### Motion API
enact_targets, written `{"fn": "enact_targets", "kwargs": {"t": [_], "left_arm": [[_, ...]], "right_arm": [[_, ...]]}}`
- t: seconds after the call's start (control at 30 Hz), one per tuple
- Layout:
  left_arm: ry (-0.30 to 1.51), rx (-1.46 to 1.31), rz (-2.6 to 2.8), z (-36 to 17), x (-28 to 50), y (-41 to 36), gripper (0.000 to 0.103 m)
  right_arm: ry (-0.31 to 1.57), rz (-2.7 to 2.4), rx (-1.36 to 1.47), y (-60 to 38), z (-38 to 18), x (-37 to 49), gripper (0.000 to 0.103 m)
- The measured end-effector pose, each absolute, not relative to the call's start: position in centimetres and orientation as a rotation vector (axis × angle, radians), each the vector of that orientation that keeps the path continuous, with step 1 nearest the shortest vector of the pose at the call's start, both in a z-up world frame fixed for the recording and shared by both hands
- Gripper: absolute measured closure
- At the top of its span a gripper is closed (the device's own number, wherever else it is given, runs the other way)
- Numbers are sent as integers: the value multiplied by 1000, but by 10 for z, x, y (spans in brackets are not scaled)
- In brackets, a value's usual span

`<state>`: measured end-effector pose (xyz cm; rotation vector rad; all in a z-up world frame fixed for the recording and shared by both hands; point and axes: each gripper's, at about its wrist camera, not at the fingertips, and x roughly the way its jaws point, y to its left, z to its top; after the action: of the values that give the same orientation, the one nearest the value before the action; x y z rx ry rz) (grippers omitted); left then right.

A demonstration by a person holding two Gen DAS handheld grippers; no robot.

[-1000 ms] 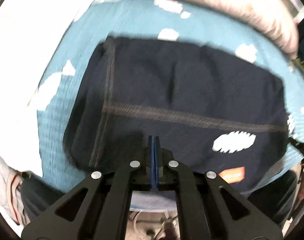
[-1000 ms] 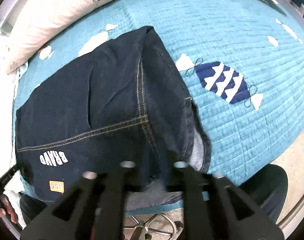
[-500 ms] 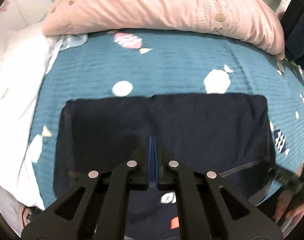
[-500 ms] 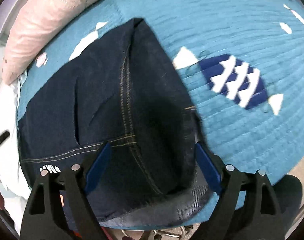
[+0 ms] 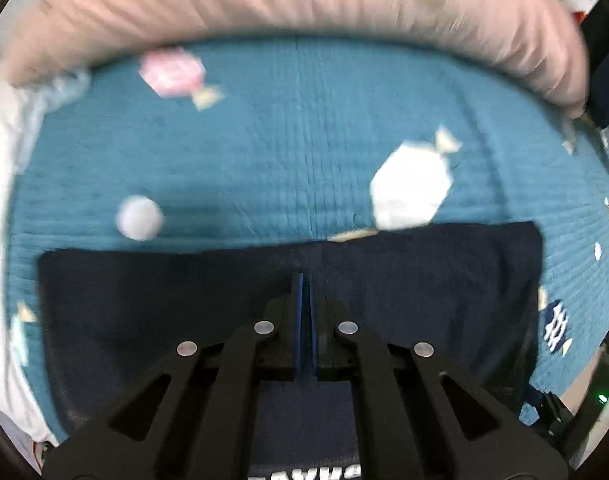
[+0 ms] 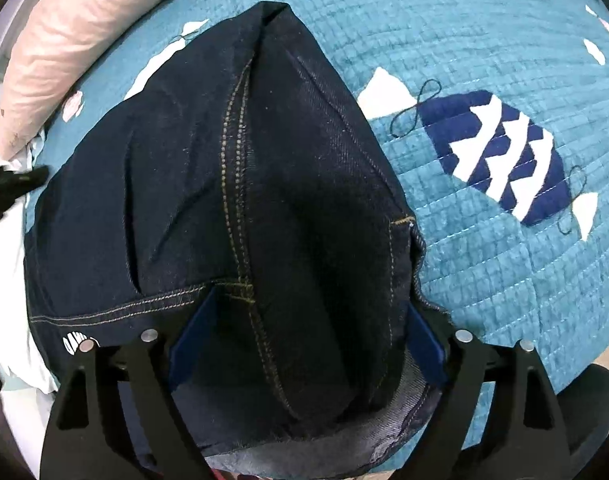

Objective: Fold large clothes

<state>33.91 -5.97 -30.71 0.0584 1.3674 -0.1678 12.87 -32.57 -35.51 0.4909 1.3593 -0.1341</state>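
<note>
My right gripper (image 6: 308, 340) is just spreading its jaws, letting go of the folded dark jeans (image 6: 232, 184) lying on the teal quilt (image 6: 484, 40). Left gripper (image 5: 304, 320), jaws pressed together and empty, is sweeping toward the pink pillow (image 5: 284, 4). I'm judging this fold placed.

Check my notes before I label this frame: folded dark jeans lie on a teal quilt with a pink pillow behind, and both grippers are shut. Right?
Not quite. Only the left gripper is shut; the right gripper stands wide open over the jeans, as the right wrist view shows, having just been opening. The teal quilt and pink pillow are as you say.
</note>
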Motion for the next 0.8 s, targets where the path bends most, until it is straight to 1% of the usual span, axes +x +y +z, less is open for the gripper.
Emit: {"fn": "enact_targets", "kwargs": {"t": [0.03,0.07,0.2,0.23,0.33,0.43,0.53,0.6,0.7,0.8], "left_arm": [[1404,71,-159,-330,346,-59,100],[1387,63,-167,-334,348,-59,100],[1404,118,-149,-335,353,-69,102],[1409,124,-150,-334,353,-70,103],[1459,73,-155,-318,347,-65,102],[1520,38,-204,-304,321,-55,102],[1599,1,-177,-318,290,-42,103],[1553,-36,-170,-330,282,-37,102],[1575,-75,-142,-339,291,-36,100],[1625,-23,-145,-335,297,-44,101]], "right_arm": [[1357,-132,495,-326,-356,129,17],[1354,-131,496,-326,-356,129,16],[1350,-128,495,-324,-359,128,8],[1353,-130,485,-322,-360,129,8],[1364,-141,474,-321,-360,131,7],[1361,-134,479,-321,-360,132,7],[1360,-141,477,-322,-360,131,7],[1356,-143,472,-320,-360,132,7],[1352,-148,471,-319,-359,131,7],[1352,-156,470,-318,-359,131,7]]}}
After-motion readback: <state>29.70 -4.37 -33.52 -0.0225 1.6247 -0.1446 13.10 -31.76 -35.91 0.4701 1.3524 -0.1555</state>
